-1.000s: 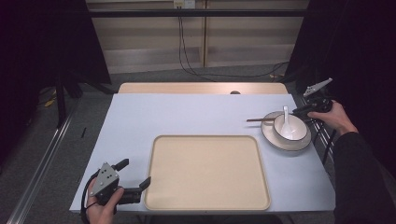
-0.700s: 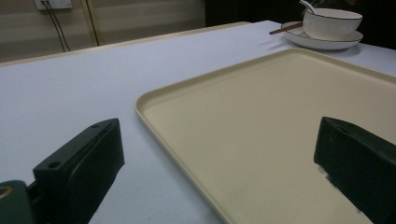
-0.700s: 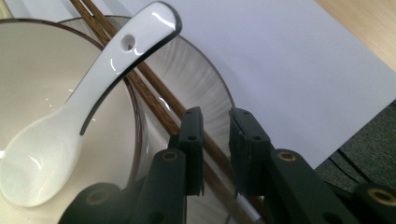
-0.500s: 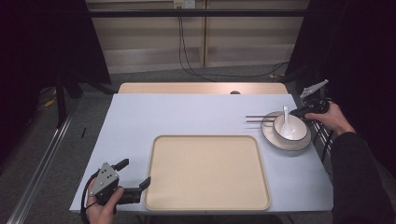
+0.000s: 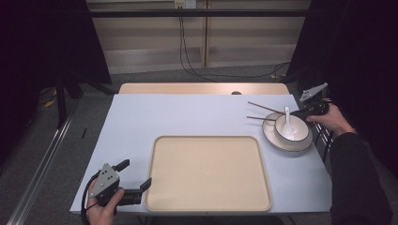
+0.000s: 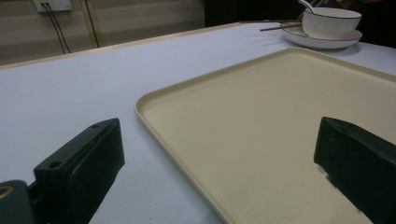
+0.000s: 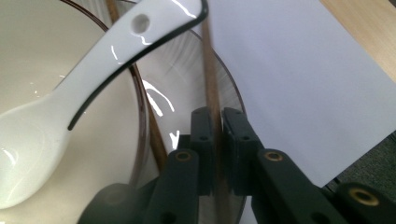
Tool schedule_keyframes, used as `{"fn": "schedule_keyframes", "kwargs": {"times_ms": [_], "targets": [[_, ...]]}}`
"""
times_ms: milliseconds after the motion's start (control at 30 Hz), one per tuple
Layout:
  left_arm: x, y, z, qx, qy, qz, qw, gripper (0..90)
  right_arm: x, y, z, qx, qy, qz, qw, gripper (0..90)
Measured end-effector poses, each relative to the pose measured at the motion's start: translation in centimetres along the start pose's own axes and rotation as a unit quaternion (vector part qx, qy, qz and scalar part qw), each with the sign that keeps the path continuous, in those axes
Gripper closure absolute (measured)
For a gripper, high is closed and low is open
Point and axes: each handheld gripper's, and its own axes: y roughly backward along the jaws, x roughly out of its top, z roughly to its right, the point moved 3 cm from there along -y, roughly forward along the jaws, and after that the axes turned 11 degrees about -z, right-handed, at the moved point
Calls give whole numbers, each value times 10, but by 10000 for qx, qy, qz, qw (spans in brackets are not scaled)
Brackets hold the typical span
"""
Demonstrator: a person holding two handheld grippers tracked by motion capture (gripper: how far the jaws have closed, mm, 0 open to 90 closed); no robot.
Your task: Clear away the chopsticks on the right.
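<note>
Early stage, as judged — nothing has been placed on the tray yet; its floor is bare. One chopstick is clamped between the jaws of the right gripper, which are pressed together on it just past the plate rim. A second chopstick is seen lying under the bowl's edge, not gripped. In the high view the pair of chopsticks is fanned out toward 9–10 o'clock from the bowl, tips over the bare surface, butt ends at the plate. The bowl sits on the plate at roughly 2 o'clock from the tray, well apart from it, with the white spoon resting inside, handle up over the rim.

The left gripper is parked at the tray's 8 o'clock corner, jaws wide apart, holding nothing — the tray edge is seen between them in the left gripper view.

Left to do, as judged: chopsticks lifted clear, then presumably the tableware moved to the tray. All of that is outstanding.

Versus the earlier frames: the chopsticks have been splayed — one swung off from the other, so the near-parallel pair is now a V. The right hand has shifted slightly back toward the bowl's 3 o'clock side. Bowl, plate, spoon, tray and left gripper are unchanged.
</note>
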Motion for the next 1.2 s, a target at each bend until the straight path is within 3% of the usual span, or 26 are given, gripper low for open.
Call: {"fn": "schedule_keyframes", "kwargs": {"times_ms": [300, 333, 433, 533, 600, 667, 867, 1000, 1200], "targets": [[0, 0, 0, 10, -3, 11, 10000, 18, 1, 3, 0, -65, -25, 61, 10000, 850], [0, 1, -1, 59, -15, 20, 10000, 18, 1, 6, 1, -93, -103, 199, 9997, 850], [0, 3, -1, 54, 14, 64, 10000, 18, 0, 13, 1, -204, -411, 276, 9986, 850], [1, 4, -1, 103, 6, 95, 9999, 18, -3, 19, 0, -157, -577, 373, 9975, 850], [1, 5, -1, 76, -4, 109, 9999, 18, -5, 23, -1, -268, -776, 427, 9957, 850], [1, 5, -1, 74, -48, 119, 9999, 18, -7, 27, -3, -135, -863, 549, 9947, 850], [1, 5, -2, 82, -22, 128, 9999, 19, -9, 44, -10, -116, -1167, 751, 9903, 851], [1, 5, -2, 59, 6, 147, 9999, 19, -11, 59, -15, 37, -1541, 948, 9835, 851], [1, 6, -2, 68, -2, 169, 9998, 19, -13, 78, -32, 92, -1737, 1229, 9771, 851]]}}
